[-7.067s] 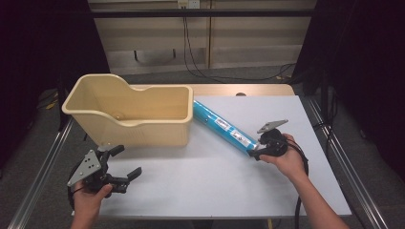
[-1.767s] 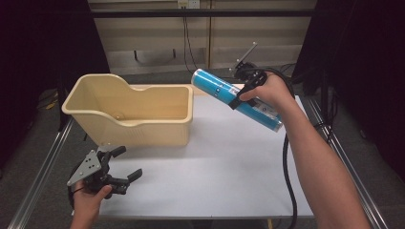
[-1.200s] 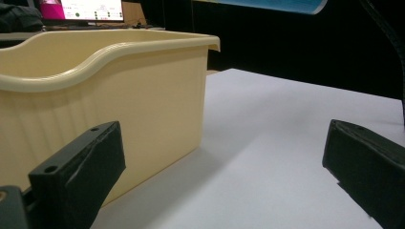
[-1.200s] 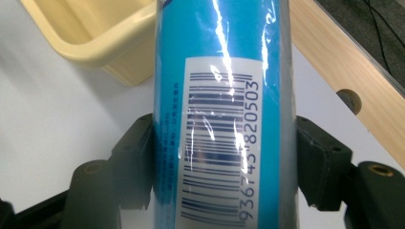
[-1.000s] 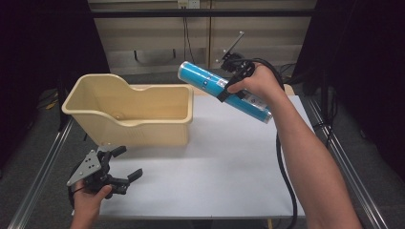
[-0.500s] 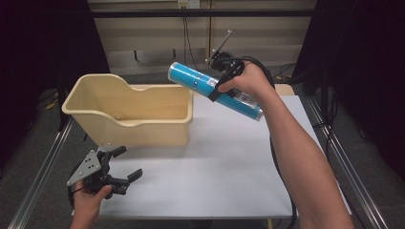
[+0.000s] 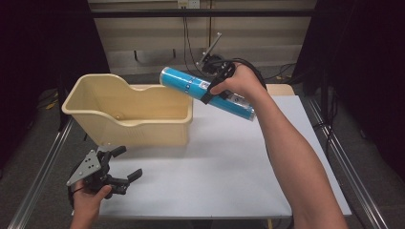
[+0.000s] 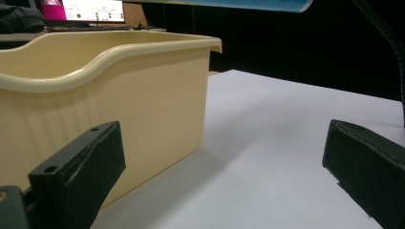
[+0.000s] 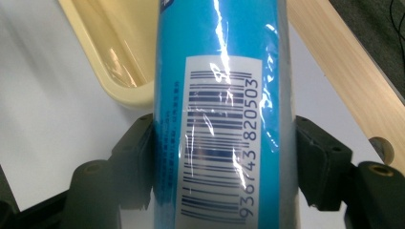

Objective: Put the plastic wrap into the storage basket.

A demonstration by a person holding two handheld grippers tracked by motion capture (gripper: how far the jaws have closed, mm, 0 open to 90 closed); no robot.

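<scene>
Down at the lower left of the high view, the left gripper (image 7: 113,168) is sitting low on the white table (image 7: 229,162), its jaws spread wide with nothing between them; in the left gripper view the two black jaws are framing the near corner of the cream bin (image 8: 119,105) and bare tabletop. That hand is taking no part in the carry, and it looks best left parked there, clear of the bin's front wall.

Moving to the centre-left of the high view, the cream bin (image 7: 129,126) is standing upright and open on the table, its tall end at the left and its lower rim toward the right.

Up at the upper middle, the blue tube (image 7: 206,93) is hanging in the air, tilted, its left end poking over the bin's right rim while the rest slopes down to the right. The right gripper (image 7: 216,85) is clamping it across the body; in the right gripper view both jaws are pressing on either side of the blue tube (image 9: 222,109) at the barcode label, with the bin's rim showing beneath.

By my reckoning the step in hand is delivering the tube into the bin. Doing it well means carrying it further left until the whole length sits above the opening, dipping the leading end, lowering past the rim, and only then releasing.
</scene>
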